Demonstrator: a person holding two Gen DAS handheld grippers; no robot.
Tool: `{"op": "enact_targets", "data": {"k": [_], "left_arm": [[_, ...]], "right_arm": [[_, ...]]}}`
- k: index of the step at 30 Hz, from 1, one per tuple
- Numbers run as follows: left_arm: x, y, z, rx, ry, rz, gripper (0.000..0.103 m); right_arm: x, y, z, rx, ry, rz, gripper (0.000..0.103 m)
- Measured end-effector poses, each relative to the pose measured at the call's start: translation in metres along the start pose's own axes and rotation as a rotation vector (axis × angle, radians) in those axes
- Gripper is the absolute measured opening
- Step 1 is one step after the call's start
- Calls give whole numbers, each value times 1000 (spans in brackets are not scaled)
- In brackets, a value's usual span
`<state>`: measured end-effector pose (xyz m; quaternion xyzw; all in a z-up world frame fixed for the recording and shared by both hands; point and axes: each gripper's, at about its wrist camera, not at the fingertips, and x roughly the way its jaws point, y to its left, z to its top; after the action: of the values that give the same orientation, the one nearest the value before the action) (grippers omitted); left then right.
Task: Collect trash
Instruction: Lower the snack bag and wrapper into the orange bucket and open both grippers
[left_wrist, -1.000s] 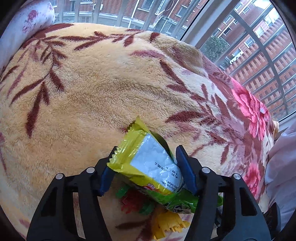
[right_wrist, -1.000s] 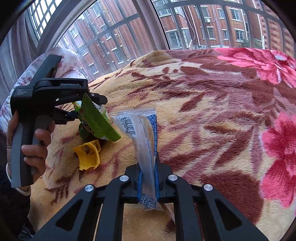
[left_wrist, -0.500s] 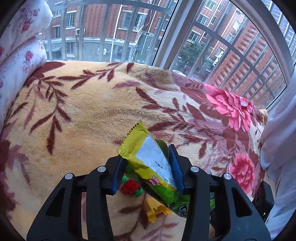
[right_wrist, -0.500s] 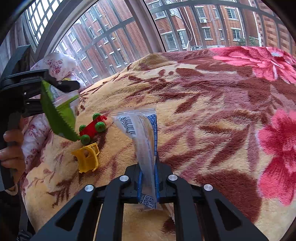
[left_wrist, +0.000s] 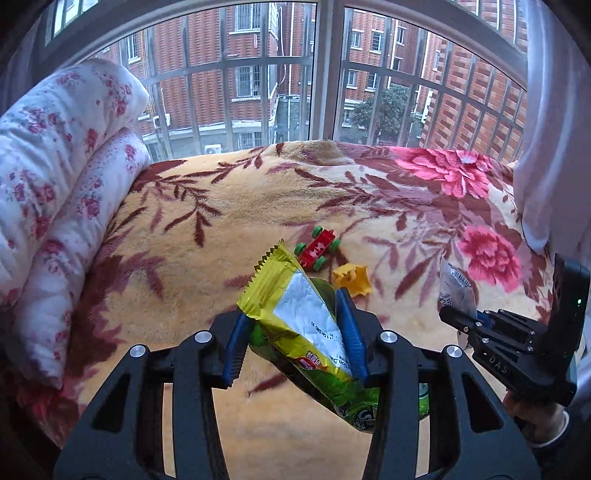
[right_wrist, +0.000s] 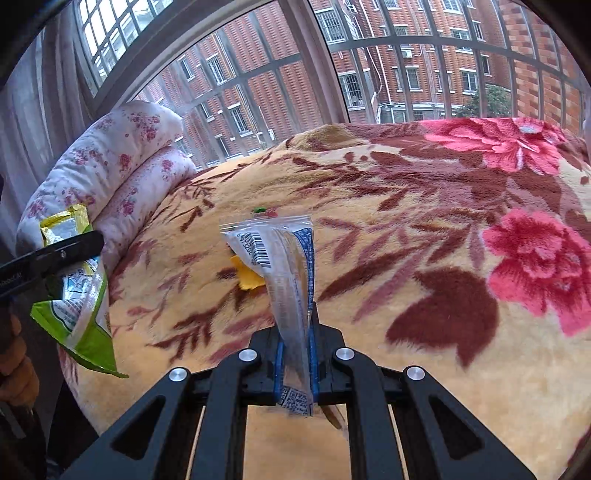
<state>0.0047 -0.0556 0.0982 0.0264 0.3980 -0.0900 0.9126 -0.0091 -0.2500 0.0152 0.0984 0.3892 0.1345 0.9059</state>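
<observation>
A bed (left_wrist: 229, 206) under a tan plush blanket with maroon leaves and pink flowers fills both views, barred windows beyond. A rolled floral quilt (left_wrist: 55, 177) lies along its left edge. The left claw (left_wrist: 291, 332) is clamped on a yellow-green snack wrapper (left_wrist: 295, 314), held above the near part of the bed. The right claw (right_wrist: 295, 354) is pinched tight on a clear plastic wrapper (right_wrist: 284, 266) with a barcode, standing upright. Farther off on the blanket sit a red toy car (left_wrist: 317, 247) and, just beside it, a yellow toy piece (left_wrist: 352, 280).
</observation>
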Motion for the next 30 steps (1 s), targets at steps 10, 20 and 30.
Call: {"op": "enact_targets", "data": {"k": [10,20,30], "left_arm": [[-79,-25,-88,135,-63,-7,44],[-112,-40,-202,265,18,-79,44],[-68,-40,-279,310,174,-72,44]], "right_arm": [[-87,67,-76,-89,-29,31,10],[-138,94,-165,-103,47,83,10],[-122,107,-239,-111,212,98,11]]}}
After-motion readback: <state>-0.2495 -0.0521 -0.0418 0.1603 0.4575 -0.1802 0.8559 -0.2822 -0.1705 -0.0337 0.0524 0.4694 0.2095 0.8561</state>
